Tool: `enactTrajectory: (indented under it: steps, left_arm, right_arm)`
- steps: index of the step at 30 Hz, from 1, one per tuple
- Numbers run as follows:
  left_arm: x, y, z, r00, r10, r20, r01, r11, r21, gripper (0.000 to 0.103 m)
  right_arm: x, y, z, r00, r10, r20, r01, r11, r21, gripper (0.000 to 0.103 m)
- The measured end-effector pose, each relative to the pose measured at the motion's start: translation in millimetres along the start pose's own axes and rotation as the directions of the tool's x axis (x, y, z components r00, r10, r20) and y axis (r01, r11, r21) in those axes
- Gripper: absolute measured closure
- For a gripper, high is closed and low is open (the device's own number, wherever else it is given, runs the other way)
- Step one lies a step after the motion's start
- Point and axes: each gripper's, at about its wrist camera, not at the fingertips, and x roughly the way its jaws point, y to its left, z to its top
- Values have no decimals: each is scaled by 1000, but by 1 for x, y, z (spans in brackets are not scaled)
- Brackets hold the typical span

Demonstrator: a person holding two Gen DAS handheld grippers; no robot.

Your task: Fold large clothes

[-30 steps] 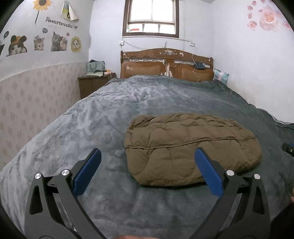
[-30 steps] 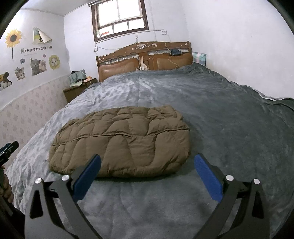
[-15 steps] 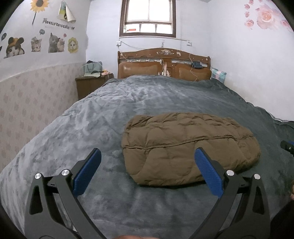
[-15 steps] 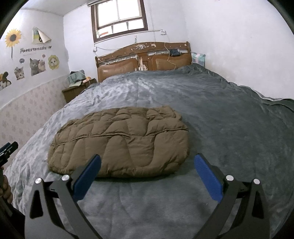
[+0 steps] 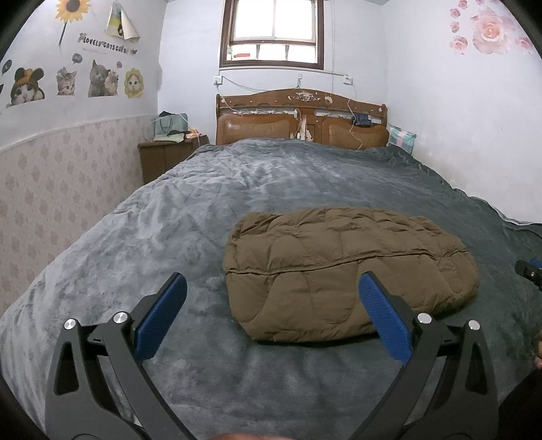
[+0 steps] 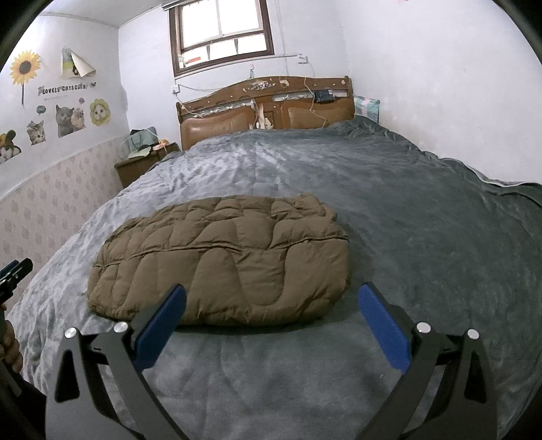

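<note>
While both cameras drifted only slightly against the frames a second earlier, nothing else changed: the folded brown puffer jacket (image 5: 349, 274) kept the same shape and spot, and both grippers stayed spread wide and empty. In the left wrist view the jacket sat marginally lower and more to the right than before; in the right wrist view (image 6: 220, 260) its position was near identical. Surface was a grey plush blanket (image 5: 142, 237) covering a large bed, wrinkled toward the wooden headboard (image 5: 301, 116) with brown padded panels. Window (image 5: 274, 34) above the headboard, cables hanging across it, a wooden nightstand (image 5: 162, 159) with bags on top at the left, cat and sunflower stickers (image 5: 71, 81) on the left wall, rose stickers (image 5: 487, 30) on the right wall. Left gripper (image 5: 271, 304) hovered off the jacket's near-left corner, the right blue pad overlapping the jacket's near edge in the image, the left pad over bare blanket. Right gripper (image 6: 271, 311) hovered off the jacket's near-right end, left pad in front of its near edge, right pad over blanket. Contact with fabric: none visible. Each gripper's tip showed at the other view's edge.
</note>
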Motion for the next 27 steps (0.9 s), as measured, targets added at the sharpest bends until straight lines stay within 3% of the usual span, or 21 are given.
enactTrajectory:
  steps: [27]
  left_arm:
    - [-4,-1,1,1000,-3,0,3,1000,-2,3]
  right_arm:
    - [0,-1,0,1000,-5,-4,4,1000,-4,2]
